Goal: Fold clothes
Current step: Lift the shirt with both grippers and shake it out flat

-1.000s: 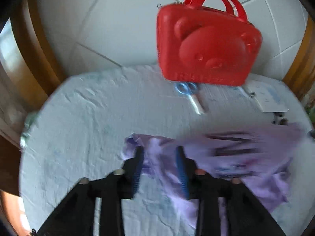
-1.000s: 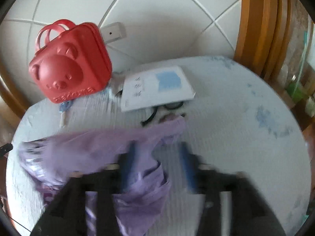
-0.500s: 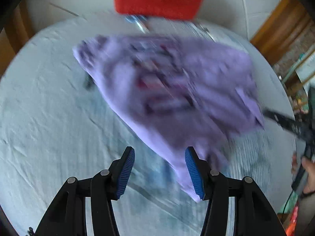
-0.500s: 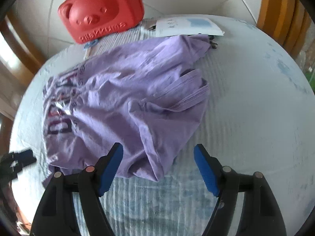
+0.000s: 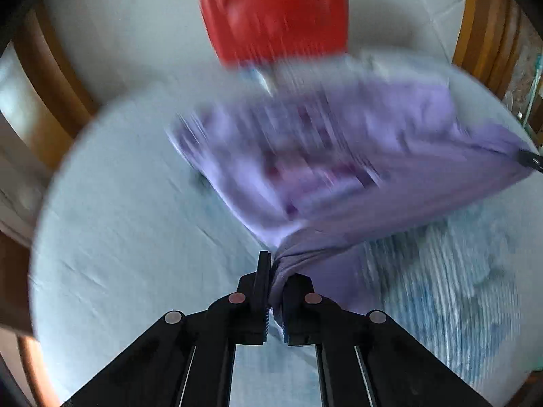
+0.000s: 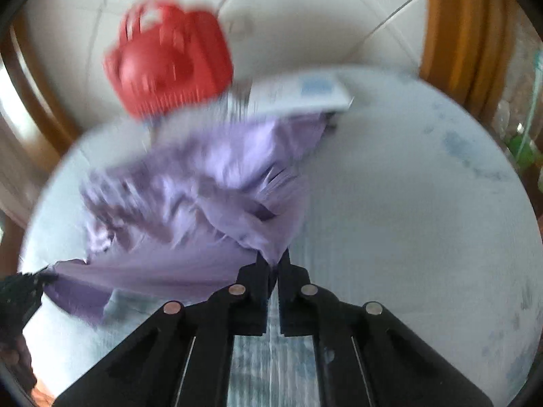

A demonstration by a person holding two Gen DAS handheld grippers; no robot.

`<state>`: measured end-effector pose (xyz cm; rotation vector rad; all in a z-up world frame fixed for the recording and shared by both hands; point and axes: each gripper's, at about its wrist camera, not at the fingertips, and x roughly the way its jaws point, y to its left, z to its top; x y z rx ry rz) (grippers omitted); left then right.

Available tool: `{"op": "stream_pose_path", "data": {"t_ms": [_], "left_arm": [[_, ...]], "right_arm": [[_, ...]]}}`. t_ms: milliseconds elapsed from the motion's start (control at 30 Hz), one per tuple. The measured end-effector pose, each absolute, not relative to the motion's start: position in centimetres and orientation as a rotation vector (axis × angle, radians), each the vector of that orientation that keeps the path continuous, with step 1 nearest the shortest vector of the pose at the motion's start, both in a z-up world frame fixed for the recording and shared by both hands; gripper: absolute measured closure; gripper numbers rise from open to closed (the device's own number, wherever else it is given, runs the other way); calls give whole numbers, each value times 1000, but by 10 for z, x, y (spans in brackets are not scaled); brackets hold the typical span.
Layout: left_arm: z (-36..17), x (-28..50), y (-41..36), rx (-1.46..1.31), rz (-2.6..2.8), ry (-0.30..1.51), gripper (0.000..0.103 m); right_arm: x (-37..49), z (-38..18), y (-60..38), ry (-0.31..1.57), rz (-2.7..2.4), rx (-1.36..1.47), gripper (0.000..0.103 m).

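Observation:
A lilac T-shirt (image 5: 339, 156) with a dark print lies partly lifted over the round table's pale blue cloth (image 5: 118, 237). My left gripper (image 5: 273, 271) is shut on its near hem. My right gripper (image 6: 275, 268) is shut on the hem's other corner; the shirt (image 6: 190, 203) hangs stretched between them. The right gripper's tip shows at the right edge of the left wrist view (image 5: 531, 161). The left gripper shows at the left edge of the right wrist view (image 6: 23, 288). Both views are motion-blurred.
A red bear-shaped case (image 5: 275, 17) stands at the table's far edge, also in the right wrist view (image 6: 169, 71). A white booklet (image 6: 298, 96) lies beside it, behind the shirt. Wooden chair backs (image 6: 461, 27) ring the table.
Both grippers were open above the flat shirt half a second ago. They have closed on its near edge and are lifting it, with fast motion.

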<state>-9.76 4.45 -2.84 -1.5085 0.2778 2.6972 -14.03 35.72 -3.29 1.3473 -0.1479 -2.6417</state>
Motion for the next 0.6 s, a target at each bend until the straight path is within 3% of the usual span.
{"op": "stream_pose_path", "data": {"t_ms": [67, 167, 233, 300, 433, 600], "left_arm": [[7, -86, 50, -1394, 2698, 347, 97], [39, -66, 63, -1324, 2576, 368, 88], [42, -51, 72, -1345, 2425, 318, 62], [30, -40, 69, -1383, 2350, 251, 44], [-6, -44, 31, -1523, 2378, 126, 41], [-57, -64, 2, -1640, 2479, 53, 41]], "right_arm": [[-120, -3, 375, -230, -2680, 1250, 99], [-83, 18, 401, -281, -2755, 1222, 99], [-61, 15, 424, -327, -2784, 1282, 99], [-42, 2, 449, -351, -2821, 1391, 99], [-25, -69, 496, -395, -2769, 1758, 97], [-11, -97, 505, -437, -2746, 1862, 90]]}}
